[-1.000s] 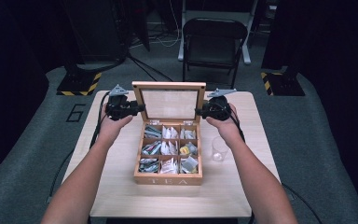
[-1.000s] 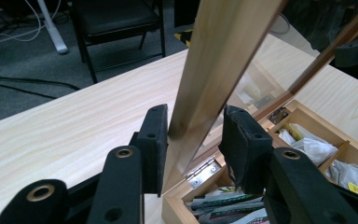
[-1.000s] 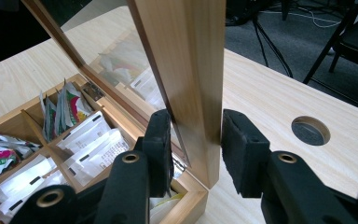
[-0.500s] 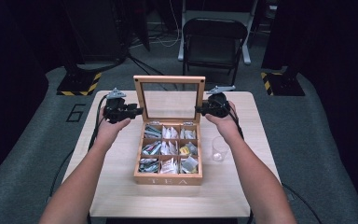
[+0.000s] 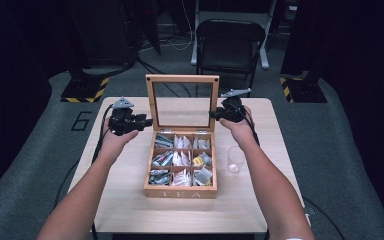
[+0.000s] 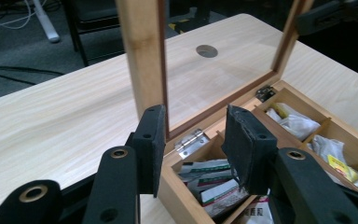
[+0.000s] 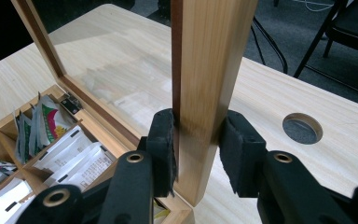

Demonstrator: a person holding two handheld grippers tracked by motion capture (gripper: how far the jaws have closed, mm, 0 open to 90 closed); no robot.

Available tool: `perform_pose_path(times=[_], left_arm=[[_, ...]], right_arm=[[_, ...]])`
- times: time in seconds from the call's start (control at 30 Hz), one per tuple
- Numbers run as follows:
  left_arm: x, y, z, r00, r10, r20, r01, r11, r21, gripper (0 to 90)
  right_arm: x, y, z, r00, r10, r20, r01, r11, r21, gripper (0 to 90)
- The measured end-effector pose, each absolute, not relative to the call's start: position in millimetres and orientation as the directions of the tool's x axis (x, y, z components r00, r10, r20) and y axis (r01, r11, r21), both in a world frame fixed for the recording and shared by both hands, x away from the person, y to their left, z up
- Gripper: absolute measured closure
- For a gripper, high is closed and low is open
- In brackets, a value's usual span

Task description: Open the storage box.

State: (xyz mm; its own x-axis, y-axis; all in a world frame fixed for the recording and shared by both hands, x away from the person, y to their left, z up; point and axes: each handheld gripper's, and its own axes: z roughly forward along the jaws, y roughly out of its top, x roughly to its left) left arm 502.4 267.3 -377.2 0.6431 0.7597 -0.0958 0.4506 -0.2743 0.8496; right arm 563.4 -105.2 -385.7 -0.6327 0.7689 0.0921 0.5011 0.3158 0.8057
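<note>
The wooden tea box (image 5: 181,162) sat at the centre of the surface (image 5: 130,200), its glass lid (image 5: 182,102) upright. The right hand-held gripper (image 7: 196,151) clasped the lid's side rail; the left hand-held gripper (image 6: 193,140) stood released beside the other rail. Best to swing the lid gently about its hinges, both sides level. The front read "TEA".

tea box (image 5: 180,192) mid-table (image 5: 130,210), lid (image 5: 182,78) upright behind compartments; glass (image 5: 235,160) right of box.

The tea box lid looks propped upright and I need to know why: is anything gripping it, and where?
The right gripper clamps the lid by its side frame, near the hinge end. The left gripper holds nothing.
</note>
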Motion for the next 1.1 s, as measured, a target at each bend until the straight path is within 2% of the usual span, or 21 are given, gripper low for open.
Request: perform_pose_path(times=[1.1], left_arm=[[493.8, 272.9, -386.1, 0.657, 0.747, -0.102, 0.456, -0.286, 0.843, 58.9]], right_arm=[[574.9, -101.6, -387.8, -0.604, 0.790, 0.099, 0.535, 0.311, 0.785, 64.3]])
